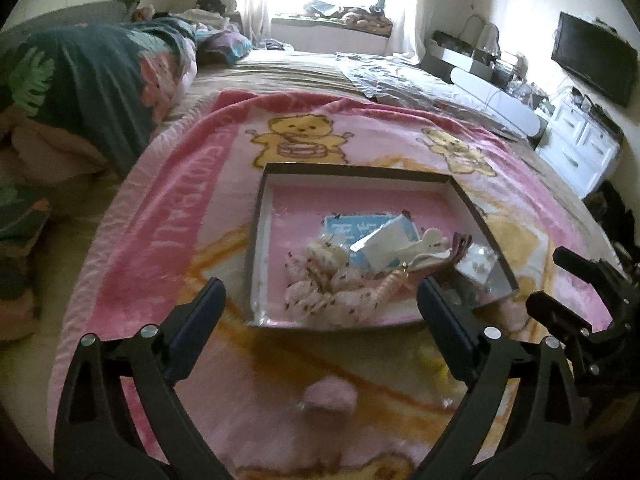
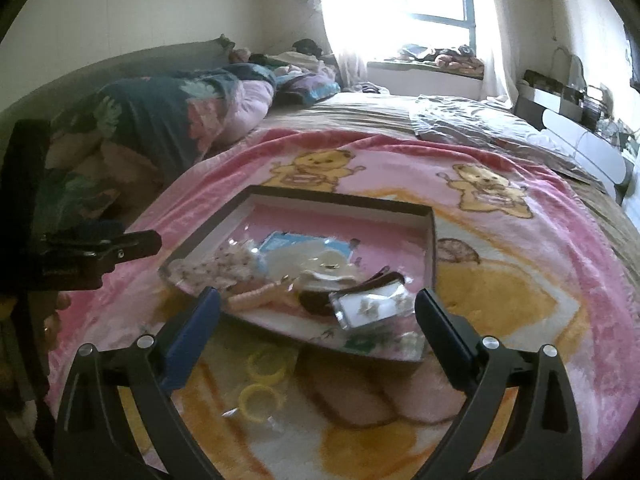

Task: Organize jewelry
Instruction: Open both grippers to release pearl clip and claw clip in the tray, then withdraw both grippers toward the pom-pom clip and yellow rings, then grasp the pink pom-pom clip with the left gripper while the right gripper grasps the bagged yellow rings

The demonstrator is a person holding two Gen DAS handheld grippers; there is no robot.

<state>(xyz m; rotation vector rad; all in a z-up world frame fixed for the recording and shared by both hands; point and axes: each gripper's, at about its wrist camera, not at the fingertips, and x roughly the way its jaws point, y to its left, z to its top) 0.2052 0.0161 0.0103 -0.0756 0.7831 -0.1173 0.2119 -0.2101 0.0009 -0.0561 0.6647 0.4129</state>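
Both claws, left (image 1: pixel 320 312) and right (image 2: pixel 318 316), gape empty over the tray's (image 1: pixel 360 170) near edge. Pink beaded strand (image 2: pixel 256 298): light, limp, snag-prone; pinch mid-length.

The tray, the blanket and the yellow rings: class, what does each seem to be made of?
Tray: probably cardboard, matte; thin dark walls with a pale inner face. Blanket: plush fleece, by its fuzzy printed pile. Yellow rings: likely plastic or rubber, smooth and slightly translucent; too blurred to be sure.

Pink blanket (image 1: pixel 168 216) with yellow bears; dark-rimmed tray (image 1: pixel 256 240); yellow rings (image 2: pixel 266 368); blue card (image 1: pixel 352 228).
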